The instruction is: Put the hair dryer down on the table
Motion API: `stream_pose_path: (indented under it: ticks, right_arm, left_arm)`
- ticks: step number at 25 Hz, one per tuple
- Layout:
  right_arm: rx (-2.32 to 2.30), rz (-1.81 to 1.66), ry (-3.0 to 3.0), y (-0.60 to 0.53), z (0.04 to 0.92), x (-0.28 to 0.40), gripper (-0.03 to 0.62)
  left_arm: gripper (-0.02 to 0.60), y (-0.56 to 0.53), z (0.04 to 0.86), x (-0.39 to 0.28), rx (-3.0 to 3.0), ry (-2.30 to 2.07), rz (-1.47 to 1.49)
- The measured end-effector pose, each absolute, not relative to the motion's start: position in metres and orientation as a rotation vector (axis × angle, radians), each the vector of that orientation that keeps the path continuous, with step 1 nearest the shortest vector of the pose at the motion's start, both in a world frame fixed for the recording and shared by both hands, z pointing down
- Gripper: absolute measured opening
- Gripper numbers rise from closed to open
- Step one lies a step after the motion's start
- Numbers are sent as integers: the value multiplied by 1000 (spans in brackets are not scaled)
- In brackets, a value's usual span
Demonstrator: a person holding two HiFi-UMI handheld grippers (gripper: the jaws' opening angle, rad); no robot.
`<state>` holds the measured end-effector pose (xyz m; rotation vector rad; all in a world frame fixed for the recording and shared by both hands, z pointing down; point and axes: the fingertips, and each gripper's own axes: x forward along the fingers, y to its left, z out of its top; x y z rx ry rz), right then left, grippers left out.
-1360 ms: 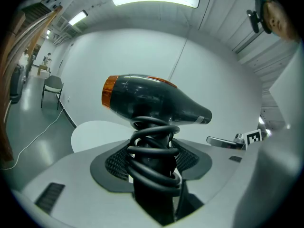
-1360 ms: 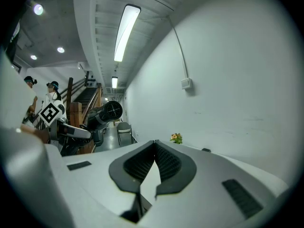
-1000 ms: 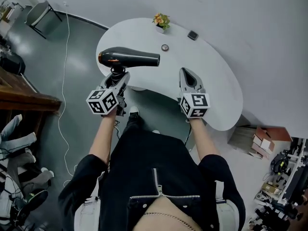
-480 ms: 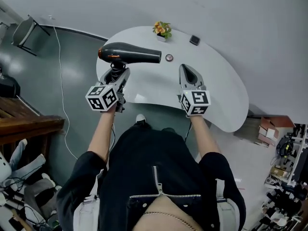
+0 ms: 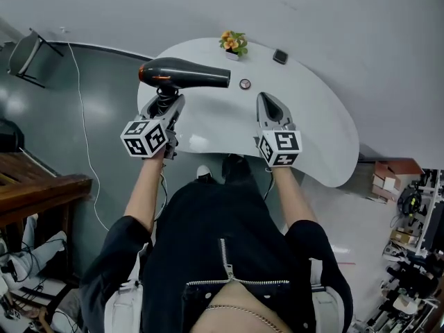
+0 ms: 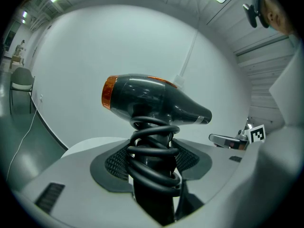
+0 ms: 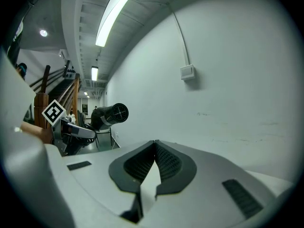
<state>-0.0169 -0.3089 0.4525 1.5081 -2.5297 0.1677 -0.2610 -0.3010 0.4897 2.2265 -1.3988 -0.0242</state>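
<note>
The dryer [image 5: 184, 73] is gripped by its handle in the left claw [image 5: 165, 106], whose jaws are closed on the handle and on the cord [image 6: 154, 156] coiled round it. The barrel is held level, nozzle to the right, above the left end of the desk [image 5: 305, 130]; it is judged not yet set down. The right claw [image 5: 269, 106] is shut on nothing and held over the near edge, well apart from the dryer.

The step in hand is taken to be the lowering. A bare patch at the left end should be chosen, back from the left edge and clear of the round thing [image 5: 244, 84] and of the plant [image 5: 234, 44] at the far edge. The dryer is best laid on its side, since it would likely tip if stood on the handle. The jaws should be parted only once barrel and handle are both borne by the desk. The coils may spring or catch on the jaws, so the claw should be drawn back along the handle's line and not lifted.
</note>
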Motion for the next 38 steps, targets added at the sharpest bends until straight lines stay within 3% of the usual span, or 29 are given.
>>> stream_pose_path:
  ticks: [38]
  right_arm:
    - [1553, 248, -2458, -328, 483, 13, -3]
  left_arm:
    - [262, -331, 575, -248, 2113, -1351, 147]
